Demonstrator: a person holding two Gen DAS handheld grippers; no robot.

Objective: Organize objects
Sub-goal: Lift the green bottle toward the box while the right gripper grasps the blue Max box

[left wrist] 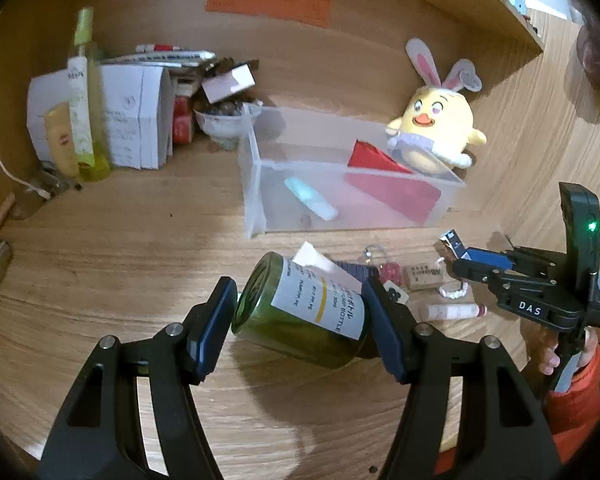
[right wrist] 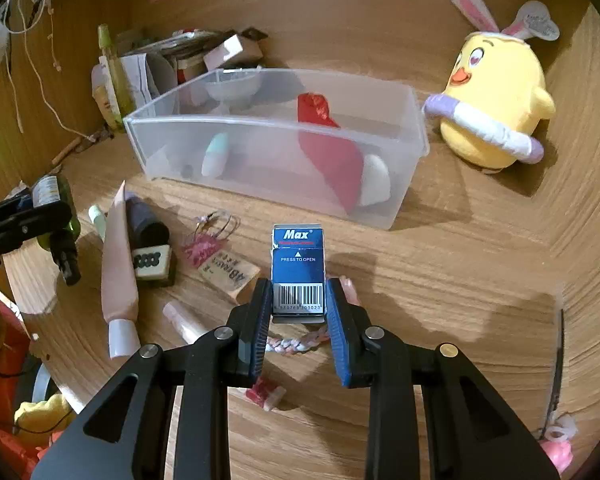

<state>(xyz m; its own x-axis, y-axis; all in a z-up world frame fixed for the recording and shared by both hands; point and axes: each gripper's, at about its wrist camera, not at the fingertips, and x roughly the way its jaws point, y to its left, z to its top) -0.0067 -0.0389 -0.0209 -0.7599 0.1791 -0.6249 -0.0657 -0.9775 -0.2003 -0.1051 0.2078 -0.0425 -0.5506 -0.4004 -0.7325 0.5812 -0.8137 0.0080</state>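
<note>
While my left gripper pinches the green bottle, my right gripper clamps the blue box above the tabletop.

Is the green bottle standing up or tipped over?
Tipped over. The green bottle lies sideways between the left gripper fingers, its round base facing left and its label running sideways.

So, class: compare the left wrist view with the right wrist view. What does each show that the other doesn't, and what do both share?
Only the left wrist view shows the green bottle's label facing the camera, and white boxes at the back.

Only the right wrist view shows the Max box's barcode and a braided cord below it.

Both show the clear bin, the red packet inside, the yellow chick plush, and each gripper gripping its item.
</note>
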